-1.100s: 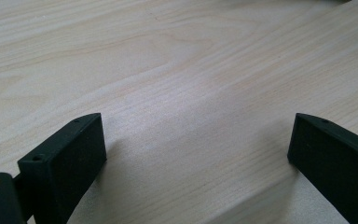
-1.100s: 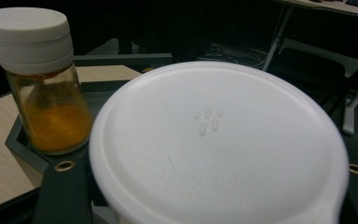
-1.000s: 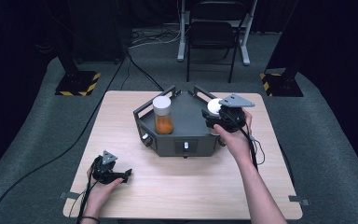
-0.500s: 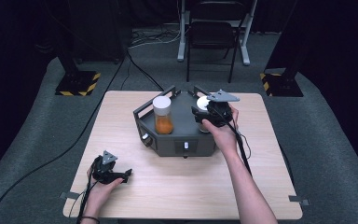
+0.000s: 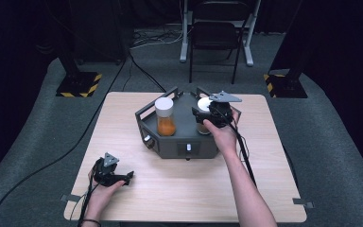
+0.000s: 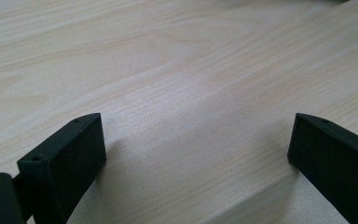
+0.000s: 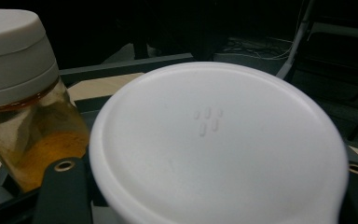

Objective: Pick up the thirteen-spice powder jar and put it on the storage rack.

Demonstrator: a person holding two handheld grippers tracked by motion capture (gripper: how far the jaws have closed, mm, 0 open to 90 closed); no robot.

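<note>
Grips a white-lidded jar (image 5: 203, 106) in the right claw (image 5: 207, 116), black jaws pressed against the jar's sides just under the lid, as seen close up in the right gripper view with the claw (image 7: 214, 196) hugging the jar (image 7: 214, 135) from both flanks. Holds that jar over the 2 o'clock corner of a dark grey rack (image 5: 179, 144), low above or perhaps already inside a pocket there; cannot tell whether the base touches. Keeps near company with a second jar (image 5: 165, 118), orange-filled and white-capped, standing upright at the rack's 10 o'clock pocket and showing at 9 o'clock in the right gripper view (image 7: 23, 116), apart from the held one. Rests the left claw (image 5: 123, 177) at about 7 o'clock on the desk (image 5: 184, 194), well away from the rack, jaws spread wide with only bare wood (image 6: 177, 70) between them (image 6: 196, 154). Reads as the seating step: bringing the held jar to its pocket beside its twin. Calls next for a straight, upright lowering until the base sits flat, keeping clear of the rack's rail at 12 o'clock, then spreading the jaws and backing off toward 5 o'clock without nudging the lid.
</note>
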